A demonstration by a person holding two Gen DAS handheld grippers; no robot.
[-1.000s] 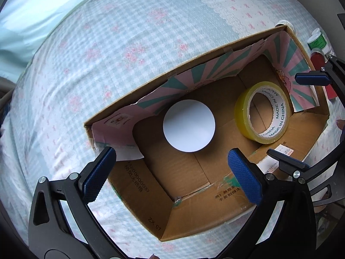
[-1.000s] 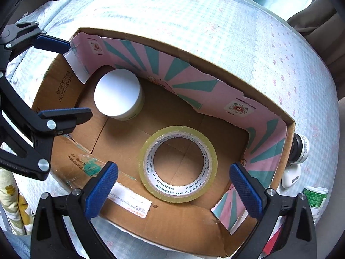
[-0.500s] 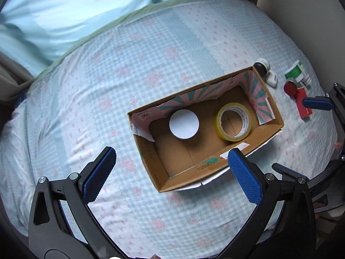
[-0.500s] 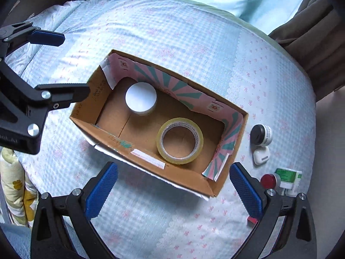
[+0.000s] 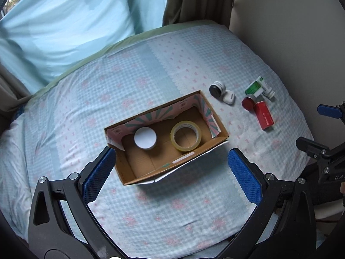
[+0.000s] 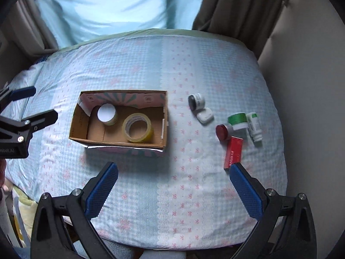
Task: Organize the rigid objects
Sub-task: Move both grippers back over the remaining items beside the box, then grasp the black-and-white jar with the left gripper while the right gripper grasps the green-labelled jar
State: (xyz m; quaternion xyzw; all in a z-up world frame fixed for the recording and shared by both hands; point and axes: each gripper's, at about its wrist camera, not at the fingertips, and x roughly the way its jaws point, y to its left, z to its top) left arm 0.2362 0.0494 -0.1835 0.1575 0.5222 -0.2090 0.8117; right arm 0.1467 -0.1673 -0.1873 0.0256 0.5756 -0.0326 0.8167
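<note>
- Left gripper (image 5: 171,176) and right gripper (image 6: 172,191): both have pulled well up and back from the box in the last second; fingers wide apart, nothing held.
- A second ago both hung just over the box; now the whole bed (image 6: 151,205) shows, so the last drop looks done and the next pick is due.
- Box (image 6: 118,141) sits mid-bed, open top; inside, tape (image 6: 138,127) lies flat and a white-lidded jar (image 6: 107,114) stands beside it, apart. Floor near the front-left corner is bare: room for more.
- Still loose on the bed right of the box: red carton (image 6: 233,152), red cap (image 6: 223,132), green-lidded jar (image 6: 237,121), white bottle (image 6: 255,127), white case (image 6: 205,115), black jar (image 6: 195,101). Red cap, carton and green-lidded jar crowd together; case touches black jar.
- Edges: the cluster lies near the bed's right edge and the wall (image 6: 306,108); approach from above is open, bare bedding between box and cluster.
- Curtain (image 5: 64,32) at the far side, well apart.
</note>
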